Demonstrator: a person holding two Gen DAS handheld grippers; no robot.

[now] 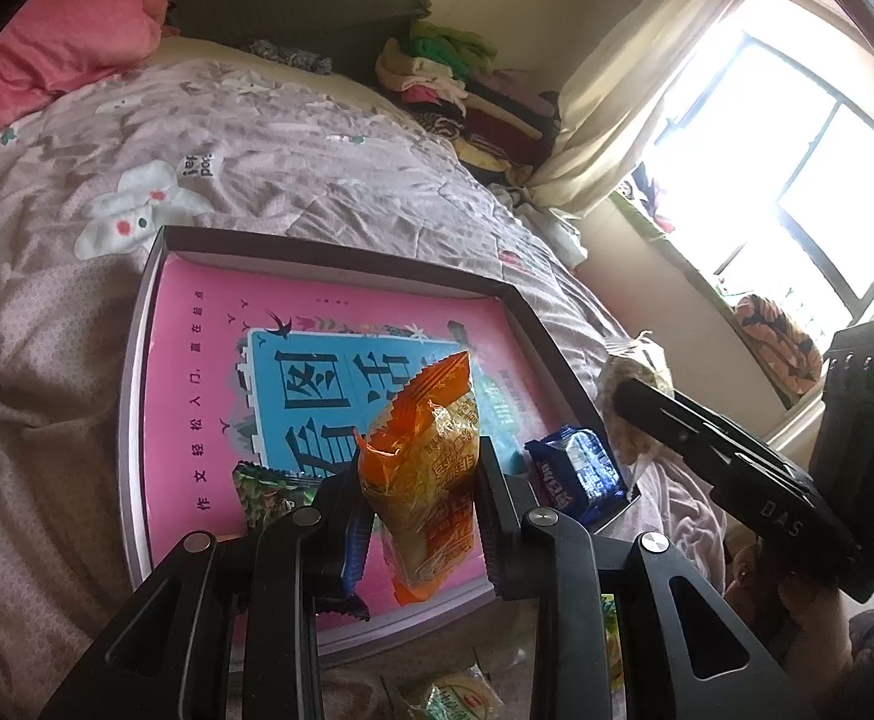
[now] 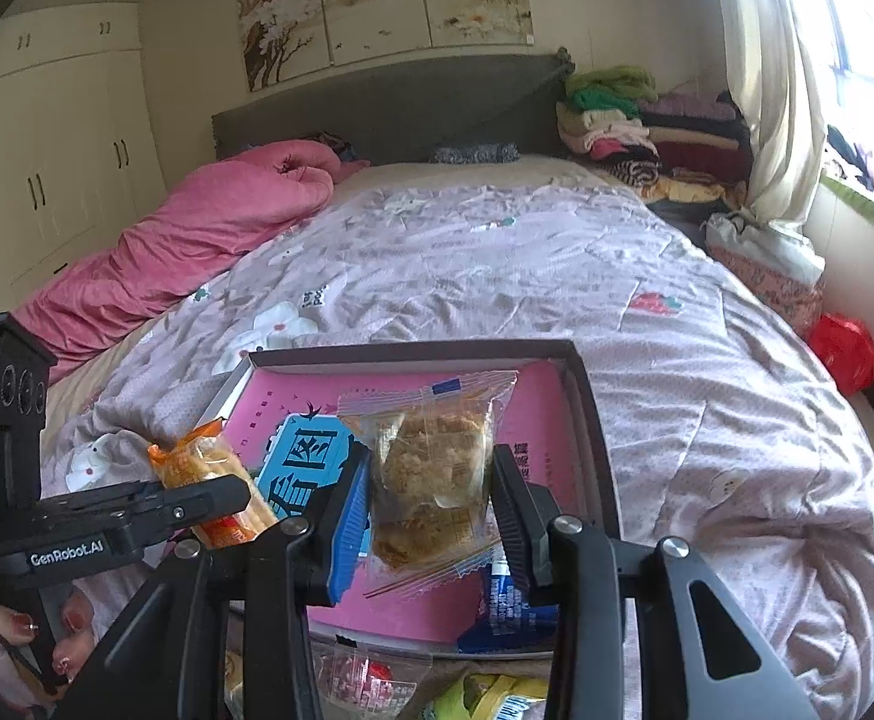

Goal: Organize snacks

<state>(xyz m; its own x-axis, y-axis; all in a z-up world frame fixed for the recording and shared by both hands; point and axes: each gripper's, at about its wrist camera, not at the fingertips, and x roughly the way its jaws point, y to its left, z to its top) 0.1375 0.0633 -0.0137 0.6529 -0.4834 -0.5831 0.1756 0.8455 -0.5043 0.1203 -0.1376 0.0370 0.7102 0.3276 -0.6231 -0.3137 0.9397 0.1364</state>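
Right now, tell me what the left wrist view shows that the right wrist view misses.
Left only: a green packet in the box and the window. Right only: the wardrobe and painting. Both: the box, the blue packet, the left gripper shut on the orange packet, the right gripper shut on the clear packet.

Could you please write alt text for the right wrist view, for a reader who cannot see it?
The right gripper holds a clear plastic packet of crumbly brown cake in its jaws above a shallow dark-rimmed box with a pink printed bottom, on a bed's lilac floral quilt. At left, the left gripper holds an orange snack packet.
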